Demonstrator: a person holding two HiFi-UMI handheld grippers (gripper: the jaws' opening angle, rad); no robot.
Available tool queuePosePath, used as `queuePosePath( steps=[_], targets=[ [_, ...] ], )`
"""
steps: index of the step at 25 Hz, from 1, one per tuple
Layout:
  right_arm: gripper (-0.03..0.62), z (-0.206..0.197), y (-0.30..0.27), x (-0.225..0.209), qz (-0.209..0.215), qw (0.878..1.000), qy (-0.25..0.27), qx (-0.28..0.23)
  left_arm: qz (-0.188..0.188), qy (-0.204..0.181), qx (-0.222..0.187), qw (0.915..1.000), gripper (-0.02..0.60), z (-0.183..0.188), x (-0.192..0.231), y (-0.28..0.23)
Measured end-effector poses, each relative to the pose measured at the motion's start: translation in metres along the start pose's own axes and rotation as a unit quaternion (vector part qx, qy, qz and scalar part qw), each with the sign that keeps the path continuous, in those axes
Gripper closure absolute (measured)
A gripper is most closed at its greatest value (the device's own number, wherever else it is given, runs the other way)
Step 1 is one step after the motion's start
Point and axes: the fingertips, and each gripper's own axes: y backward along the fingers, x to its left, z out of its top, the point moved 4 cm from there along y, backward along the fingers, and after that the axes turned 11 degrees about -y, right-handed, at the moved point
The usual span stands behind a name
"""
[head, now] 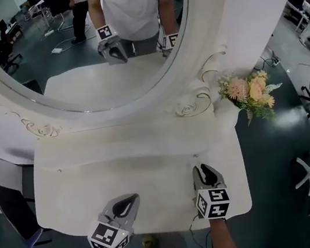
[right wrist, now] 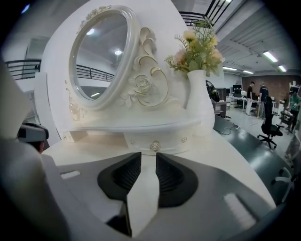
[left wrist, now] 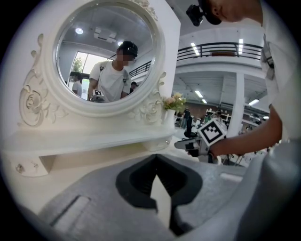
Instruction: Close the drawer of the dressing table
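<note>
The drawer [right wrist: 140, 141] lies straight ahead of the right gripper [right wrist: 148, 154], its knob [right wrist: 154, 147] facing the narrow, empty jaws; the left gripper [left wrist: 155, 158], jaws pinched together, hangs farther off over the table [head: 93, 178].

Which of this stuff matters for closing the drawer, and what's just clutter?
Job: drawer, its knob, dressing table, right gripper, left gripper.
Lying about: mirror, vase of flowers, office chair.

Right gripper [right wrist: 148, 159] jaws slightly apart, nothing between, aimed at drawer [right wrist: 176, 142] knob [right wrist: 154, 147], not touching. Drawer sits flush under shelf. Vase [right wrist: 200, 101] of flowers [right wrist: 197, 47] right of mirror [right wrist: 101, 56].
</note>
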Motion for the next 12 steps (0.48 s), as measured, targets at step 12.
queuePosePath(
  steps=[12],
  targets=[
    [0.561,-0.012,0.109,0.078,0.012,0.998,0.059,-0.028,0.037,-0.01,-0.05,0.998,0.581,0.018,-0.016,0.095]
  ],
)
